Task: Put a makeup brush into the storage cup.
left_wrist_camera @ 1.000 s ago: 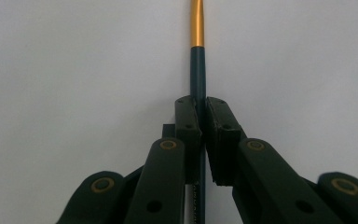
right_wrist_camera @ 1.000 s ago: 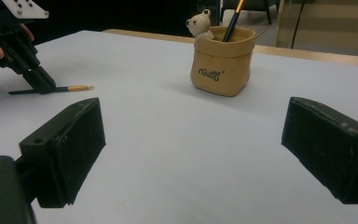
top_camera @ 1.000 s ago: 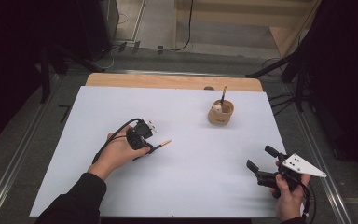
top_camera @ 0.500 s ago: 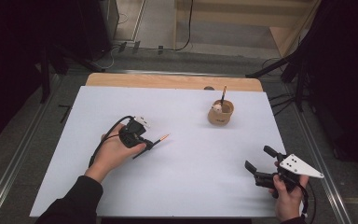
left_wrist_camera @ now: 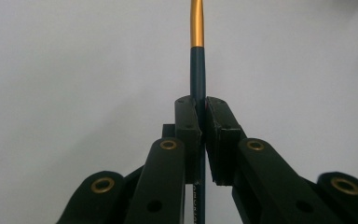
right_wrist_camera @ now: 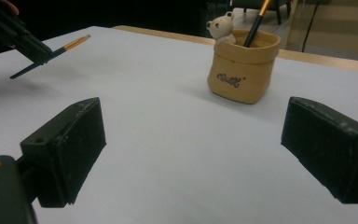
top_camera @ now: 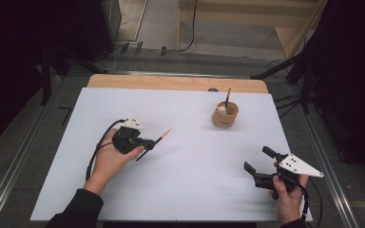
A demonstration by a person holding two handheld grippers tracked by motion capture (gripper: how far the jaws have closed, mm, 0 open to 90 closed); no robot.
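White table (top_camera: 185,190) carries a tan holder (top_camera: 225,115) near its far edge. Well left of the holder, the left gripper (top_camera: 145,143) clamps a pencil (top_camera: 160,138); its own view shows the dark shaft pinched. The right gripper (top_camera: 259,164) gapes empty, nearer than the holder.

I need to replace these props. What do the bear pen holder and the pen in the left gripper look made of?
Pen holder: probably glazed ceramic or resin, shaped like a tan sack, smooth with a soft sheen. Pen: dark glossy barrel, likely lacquered wood or plastic, with a shiny gold metallic-looking end.
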